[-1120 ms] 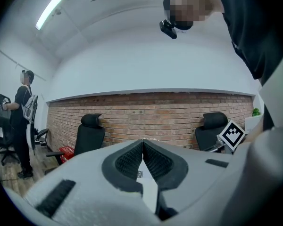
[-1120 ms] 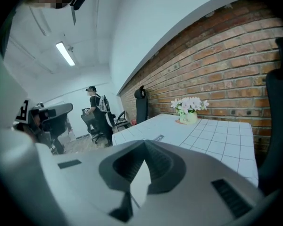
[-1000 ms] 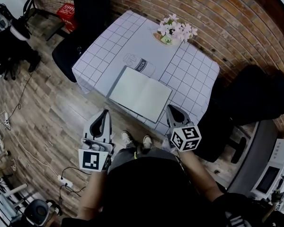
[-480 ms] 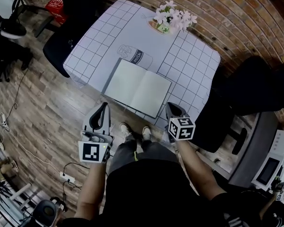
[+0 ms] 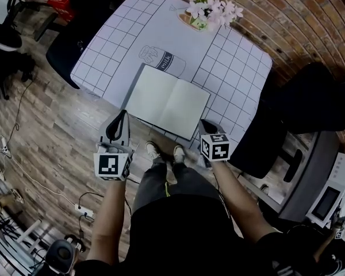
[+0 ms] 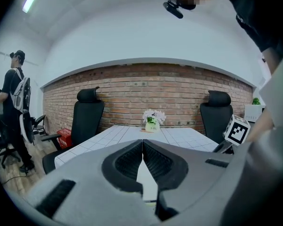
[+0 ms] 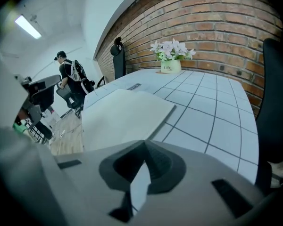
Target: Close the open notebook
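Note:
An open notebook (image 5: 168, 101) with blank white pages lies flat near the front edge of the grid-patterned table (image 5: 236, 68). My left gripper (image 5: 123, 116) hangs just off the table's front edge, in front of the notebook's left corner, jaws shut and empty. My right gripper (image 5: 203, 125) is at the front edge by the notebook's right corner, also shut with nothing in it. In the right gripper view the notebook (image 7: 125, 113) lies just beyond the shut jaws (image 7: 144, 144). The left gripper view looks level across the table (image 6: 127, 133) past its shut jaws (image 6: 142, 141).
A pot of white flowers (image 5: 210, 10) stands at the table's far edge, and a milk-carton drawing (image 5: 161, 59) is printed behind the notebook. Black office chairs (image 5: 302, 105) stand on both sides. A person (image 6: 16, 102) stands far left. Cables lie on the wood floor (image 5: 23, 154).
Both grippers have come down and forward toward the table's front edge, ending near the notebook's two near corners. The notebook has not moved.

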`<state>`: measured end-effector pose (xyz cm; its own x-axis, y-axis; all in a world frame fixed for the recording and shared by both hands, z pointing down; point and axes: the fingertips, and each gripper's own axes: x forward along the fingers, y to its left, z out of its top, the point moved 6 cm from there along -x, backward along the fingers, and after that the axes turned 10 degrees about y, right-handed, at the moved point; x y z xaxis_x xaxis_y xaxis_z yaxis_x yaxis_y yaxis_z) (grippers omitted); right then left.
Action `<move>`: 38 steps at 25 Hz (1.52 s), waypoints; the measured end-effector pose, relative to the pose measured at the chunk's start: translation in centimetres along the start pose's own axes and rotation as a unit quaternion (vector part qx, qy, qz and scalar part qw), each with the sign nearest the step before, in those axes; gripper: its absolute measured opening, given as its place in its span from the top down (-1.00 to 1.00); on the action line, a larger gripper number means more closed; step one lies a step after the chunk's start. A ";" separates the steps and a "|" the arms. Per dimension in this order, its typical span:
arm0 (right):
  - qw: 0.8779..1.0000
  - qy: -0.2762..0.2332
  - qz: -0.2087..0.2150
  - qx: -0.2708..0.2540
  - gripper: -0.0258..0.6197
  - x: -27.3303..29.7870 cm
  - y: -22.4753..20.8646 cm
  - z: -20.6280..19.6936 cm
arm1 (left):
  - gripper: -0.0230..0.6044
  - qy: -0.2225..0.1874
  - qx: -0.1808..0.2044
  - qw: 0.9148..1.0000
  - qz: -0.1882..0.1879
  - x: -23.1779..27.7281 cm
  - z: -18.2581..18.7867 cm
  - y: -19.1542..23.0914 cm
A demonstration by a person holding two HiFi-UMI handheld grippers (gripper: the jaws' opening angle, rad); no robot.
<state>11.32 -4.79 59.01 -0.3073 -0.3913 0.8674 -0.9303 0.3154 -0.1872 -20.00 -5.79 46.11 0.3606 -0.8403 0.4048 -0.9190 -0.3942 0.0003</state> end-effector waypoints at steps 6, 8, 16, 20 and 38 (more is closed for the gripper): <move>1.000 0.014 -0.024 0.001 0.88 0.2 -0.3 -0.3 | 0.84 0.023 0.007 1.000 0.000 2.3 -1.5 1.5; 0.999 0.016 -0.029 -0.004 0.88 0.2 -0.3 -0.4 | 0.84 0.034 0.007 0.999 0.000 2.9 -2.2 2.0; 0.999 0.015 -0.036 -0.016 0.88 0.4 0.2 -0.4 | 0.84 0.103 0.016 0.994 -0.017 6.6 -5.3 3.8; 0.999 0.011 -0.040 -0.018 0.88 0.5 0.3 -0.4 | 0.51 0.165 -0.020 0.985 -0.052 9.2 -6.6 4.5; 0.999 -0.001 -0.043 -0.019 0.88 0.4 0.4 -0.6 | 0.01 0.265 -0.058 0.960 -0.062 13.5 -9.1 4.2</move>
<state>10.97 -4.35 59.57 -0.2271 -0.4206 0.8784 -0.9448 0.3139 -0.0939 -20.40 -15.44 59.90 0.3652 -0.4698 0.8037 -0.8969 -0.4087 0.1686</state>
